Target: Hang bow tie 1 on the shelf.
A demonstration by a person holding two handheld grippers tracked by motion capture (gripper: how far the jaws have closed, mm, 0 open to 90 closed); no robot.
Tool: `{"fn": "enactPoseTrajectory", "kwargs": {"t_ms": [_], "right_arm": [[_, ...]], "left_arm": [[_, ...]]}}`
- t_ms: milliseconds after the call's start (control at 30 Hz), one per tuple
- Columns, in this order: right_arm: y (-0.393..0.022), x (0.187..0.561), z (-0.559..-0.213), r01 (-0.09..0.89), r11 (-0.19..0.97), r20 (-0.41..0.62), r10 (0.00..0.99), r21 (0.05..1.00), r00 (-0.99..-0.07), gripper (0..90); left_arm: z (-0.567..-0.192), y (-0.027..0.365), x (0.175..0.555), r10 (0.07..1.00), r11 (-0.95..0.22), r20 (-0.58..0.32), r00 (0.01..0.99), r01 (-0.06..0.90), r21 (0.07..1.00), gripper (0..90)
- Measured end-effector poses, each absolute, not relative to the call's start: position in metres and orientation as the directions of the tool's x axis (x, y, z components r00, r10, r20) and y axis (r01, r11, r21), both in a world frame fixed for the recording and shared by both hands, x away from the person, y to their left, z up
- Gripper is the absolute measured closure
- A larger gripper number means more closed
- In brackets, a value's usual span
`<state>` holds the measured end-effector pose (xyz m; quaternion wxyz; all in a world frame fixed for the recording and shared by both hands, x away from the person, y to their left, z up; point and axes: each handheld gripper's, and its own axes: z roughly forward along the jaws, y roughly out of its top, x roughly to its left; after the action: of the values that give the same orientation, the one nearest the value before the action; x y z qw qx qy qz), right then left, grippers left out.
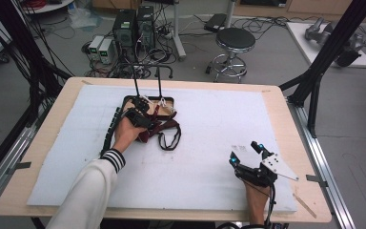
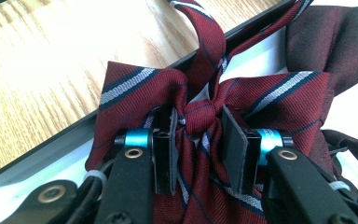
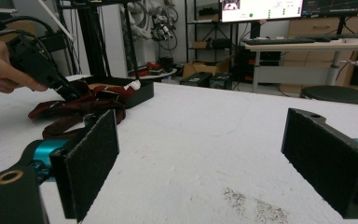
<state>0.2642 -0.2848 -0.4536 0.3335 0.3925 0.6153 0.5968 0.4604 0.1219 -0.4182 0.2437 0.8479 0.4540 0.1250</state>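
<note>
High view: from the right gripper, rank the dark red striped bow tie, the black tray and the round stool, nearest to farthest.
1. Dark red striped bow tie, table middle, up-left of the right gripper.
2. Black tray, just behind it.
3. Round stool, on the floor beyond the table.

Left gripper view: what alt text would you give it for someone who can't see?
The left hand-held gripper pinches the knot of a maroon striped bow tie, which lies over the black rim of a wooden tray.

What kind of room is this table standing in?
Most likely a robotics or recording lab. Computer towers and tangled cables sit on the floor behind the table, a monitor glows over desks, and black frame struts surround the workspace.
</note>
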Motion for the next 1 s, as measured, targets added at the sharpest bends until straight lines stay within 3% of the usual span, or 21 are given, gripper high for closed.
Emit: {"fn": "enactPoseTrajectory", "kwargs": {"t_ms": [1000], "right_arm": [[-0.285, 0.264, -0.454, 0.085, -0.02, 0.058, 0.882, 0.996, -0.468, 10.3]], "left_arm": [[-0.407, 0.134, 0.445, 0.815, -0.459, 0.011, 0.579, 0.635, 0.621, 67.8]]}}
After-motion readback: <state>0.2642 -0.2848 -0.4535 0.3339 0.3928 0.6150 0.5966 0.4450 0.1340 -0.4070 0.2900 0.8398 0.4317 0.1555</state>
